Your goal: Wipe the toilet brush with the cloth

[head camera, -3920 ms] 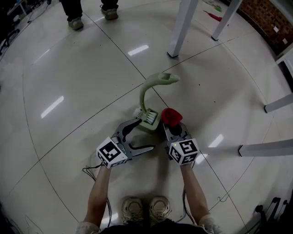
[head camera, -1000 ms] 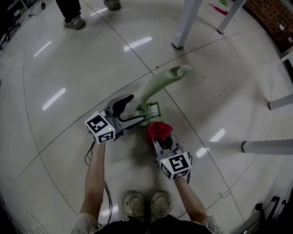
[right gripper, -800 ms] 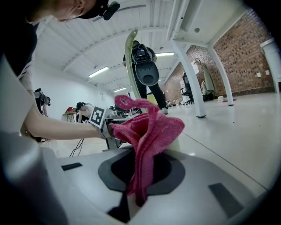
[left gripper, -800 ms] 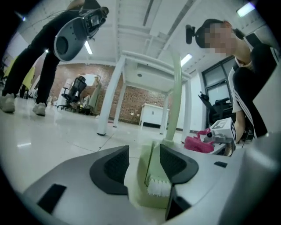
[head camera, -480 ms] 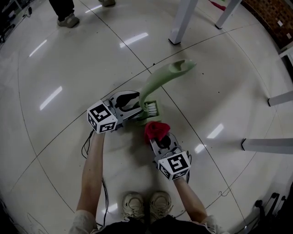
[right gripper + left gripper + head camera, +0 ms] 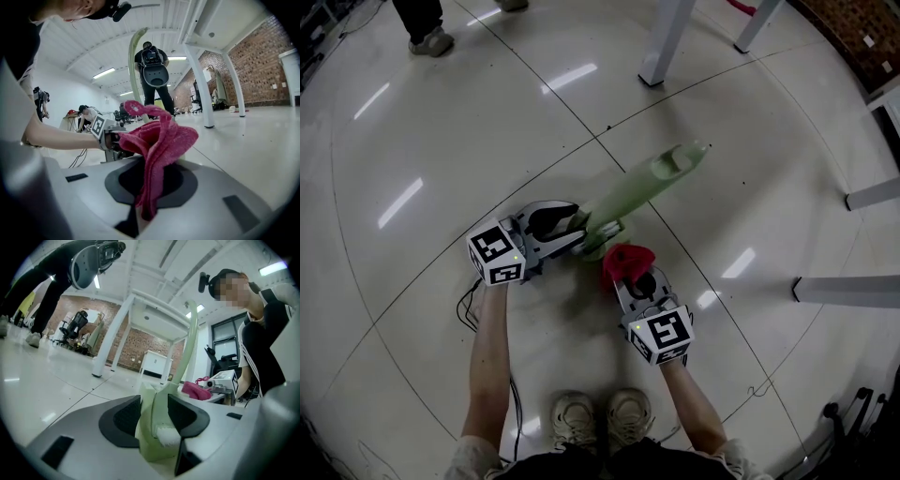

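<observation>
- Now, L gripper (image 6: pixel 577 232) is clamped on the toilet brush (image 6: pixel 647 183). In the left gripper view the dark pads (image 6: pixel 126 416) press both sides of the pale-green base, w/ white bristles showing low btw them.
- L jaws have just been closing, w/ the brush base btw them.
- In the head view the brush is tilted hard. Its base is at the L gripper's tips, and the handle leans away toward upper right, its end off the floor (image 6: pixel 441 131).
- R gripper (image 6: pixel 636 277) is clenched on the cloth (image 6: pixel 628 260). In the right gripper view the red cloth (image 6: pixel 159 140) is pinched btw the jaws, bunched up and flopping fwd over the tips.
- The cloth sits just beside the brush base, on its near-right side. Can't tell if they touch.
- In the right gripper view the green handle (image 6: pixel 133 70) rises behind the cloth, and the L gripper w/ its marker cube (image 6: pixel 101 129) is at left.
- Both grippers are low over the glossy tiled floor, close together, L slightly further out than R.
- The holder's own shoes (image 6: pixel 600 417) are at the bottom edge.
- White table legs (image 6: pixel 666 42) stand at top, well apart from the brush.
- Another person's shoe (image 6: pixel 427 42) is at top left.
</observation>
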Demonstrator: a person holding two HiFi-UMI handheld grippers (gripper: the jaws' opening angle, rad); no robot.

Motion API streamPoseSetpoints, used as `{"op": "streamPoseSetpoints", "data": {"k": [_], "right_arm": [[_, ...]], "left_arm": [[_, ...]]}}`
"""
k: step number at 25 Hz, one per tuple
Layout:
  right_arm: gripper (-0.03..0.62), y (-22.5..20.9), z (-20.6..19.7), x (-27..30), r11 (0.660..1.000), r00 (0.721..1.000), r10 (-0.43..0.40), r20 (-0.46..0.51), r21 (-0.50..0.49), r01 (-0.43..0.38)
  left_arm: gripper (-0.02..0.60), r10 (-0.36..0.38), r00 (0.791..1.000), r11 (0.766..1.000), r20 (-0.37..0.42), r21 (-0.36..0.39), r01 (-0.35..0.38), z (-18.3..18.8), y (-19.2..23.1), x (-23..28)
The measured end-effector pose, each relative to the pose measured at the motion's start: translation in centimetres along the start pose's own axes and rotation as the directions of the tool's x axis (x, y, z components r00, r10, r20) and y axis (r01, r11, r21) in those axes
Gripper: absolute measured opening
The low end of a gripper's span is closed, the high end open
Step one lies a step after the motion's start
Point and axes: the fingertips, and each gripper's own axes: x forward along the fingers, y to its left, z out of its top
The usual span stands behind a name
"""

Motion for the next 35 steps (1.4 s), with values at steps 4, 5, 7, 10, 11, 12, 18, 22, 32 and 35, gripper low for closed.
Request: {"op": "streamPoseSetpoints", "data": {"k": [4,5,7,10,11,12,18,22,32,35], "right_arm": [[0.031,-1.7,0.0,-0.8,0.999,0.999,-0.041,-0.007,-0.014,0.040],[0.031,-2.2,0.0,-1.0,0.999,0.999,-0.050,-0.007,-0.016,0.050],[0.031,-3.3,0.2,-1.1,0.997,0.997,-0.075,-0.002,-0.018,0.074],[0.031,-4.6,0.5,-1.1,0.992,0.992,-0.126,0.004,-0.026,0.126],[0.031,-4.9,0.5,-1.1,0.990,0.991,-0.137,0.004,-0.030,0.137],[0.031,-5.1,0.6,-1.1,0.989,0.990,-0.143,0.003,-0.035,0.143],[0.031,-5.0,0.7,-1.5,0.988,0.990,-0.144,0.001,-0.051,0.144],[0.031,-4.6,0.6,-2.1,0.991,0.991,-0.135,0.005,-0.027,0.135],[0.031,-5.1,1.3,-0.3,0.992,0.993,-0.121,0.003,-0.047,0.121],[0.031,-5.6,2.1,1.1,0.993,0.996,-0.089,0.006,-0.080,0.090]], "left_arm": [[0.184,0.007,1.000,1.000,0.015,0.001,-0.007,-0.8,-2.3,-1.2],[0.184,0.007,1.000,1.000,0.015,-0.002,-0.007,-1.0,-2.8,-1.4],[0.184,0.011,1.000,1.000,0.013,-0.012,-0.010,-1.2,-3.8,-1.7],[0.184,-0.001,0.999,0.999,0.037,-0.049,0.002,-1.5,-5.5,-1.8],[0.184,-0.006,0.999,0.998,0.053,-0.066,0.009,-1.7,-6.0,-1.7],[0.184,-0.008,0.998,0.997,0.067,-0.079,0.013,-1.7,-6.4,-1.7],[0.189,0.130,0.990,0.991,0.058,-0.018,-0.130,-1.0,-5.0,-2.2],[0.389,0.138,0.990,0.990,-0.002,0.013,-0.138,-0.4,-3.2,-1.3],[0.411,0.077,0.996,0.997,-0.033,0.032,-0.076,0.1,-3.8,1.1],[0.411,0.129,0.992,0.992,0.011,-0.011,-0.129,-0.2,-5.1,-0.7]]}}
